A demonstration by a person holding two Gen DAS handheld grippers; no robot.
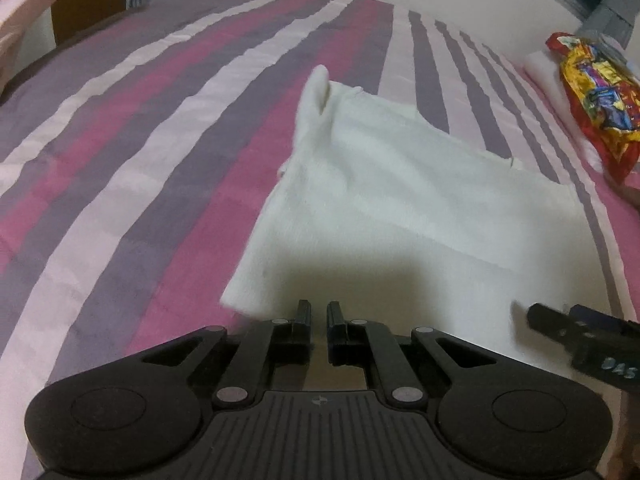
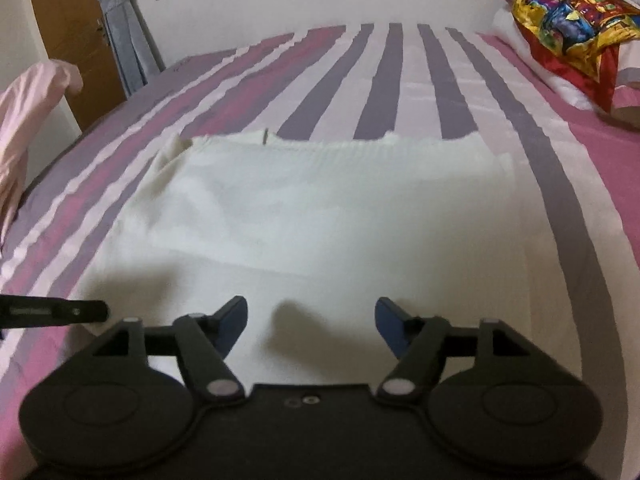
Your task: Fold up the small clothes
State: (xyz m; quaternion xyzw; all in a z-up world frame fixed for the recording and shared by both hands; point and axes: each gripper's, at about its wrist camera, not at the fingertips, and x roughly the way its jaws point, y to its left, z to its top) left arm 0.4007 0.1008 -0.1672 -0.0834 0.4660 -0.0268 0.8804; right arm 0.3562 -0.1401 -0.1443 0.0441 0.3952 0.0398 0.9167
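A white, soft knitted garment (image 2: 304, 208) is lying flat on the bed, spread over a bedspread striped in pink, purple and pale lilac (image 1: 132, 128). It is folded over itself, its upper layer ending in a straight edge across the middle, and one narrow corner at the far left is sticking up in a loose point (image 1: 318, 84). The near edge of the garment is reaching toward the near edge of the bed, right under both tools.

The left claw (image 1: 319, 316) is angling down at the near left part of the garment, its black fingers (image 1: 303, 316) drawn together with only a thin slit between them; nothing is showing in that slit, and the tips are hovering just over the cloth's near edge. The right claw (image 2: 311, 320) is also pointing down over the near edge, to the right of the other, its blue-padded fingers (image 2: 390, 324) standing wide apart and holding nothing, the white cloth lying bare between them. Each tool is showing at the side of the other's view.

Toward the far right corner of the bed, a crinkled red, gold and blue foil-like cloth (image 2: 568, 12) is lying on a white pillow (image 2: 560, 84). A pale pink fabric (image 2: 28, 128) is hanging past the left edge of the bed, with a brown wooden door (image 2: 72, 28) and a grey curtain (image 2: 120, 28) behind it.
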